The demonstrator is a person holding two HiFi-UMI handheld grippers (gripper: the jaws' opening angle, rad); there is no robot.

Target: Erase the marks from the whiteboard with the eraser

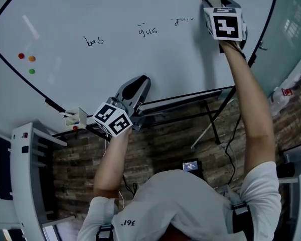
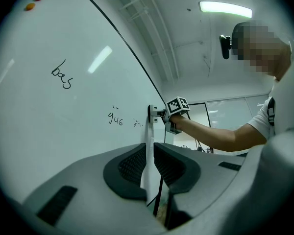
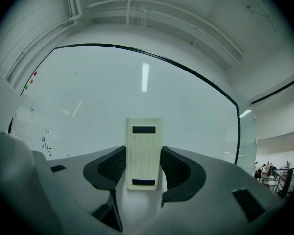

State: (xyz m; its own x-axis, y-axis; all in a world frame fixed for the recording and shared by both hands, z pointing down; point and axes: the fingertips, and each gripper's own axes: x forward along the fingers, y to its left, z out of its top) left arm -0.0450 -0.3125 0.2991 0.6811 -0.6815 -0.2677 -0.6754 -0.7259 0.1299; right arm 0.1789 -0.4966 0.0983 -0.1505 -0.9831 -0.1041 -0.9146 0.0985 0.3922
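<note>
Cream plastic eraser (image 3: 144, 153), probably light and rigid, sits clamped by its long edges in the right tool (image 3: 143, 170), while the left tool (image 2: 150, 166) is closed, empty.

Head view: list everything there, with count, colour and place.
whiteboard: one, white, fills the upper view
marks: three, black, across the board; rightmost faint
magnets: three, red, orange, green, board's left
eraser: one, cream, between the right gripper's jaws
box: one, white, at the board's lower left edge
floor: brown, brick-patterned, below the board
left gripper: grey, jaws together, empty, by the board's lower edge
right gripper: grey, shut on the eraser, view's top right
</note>
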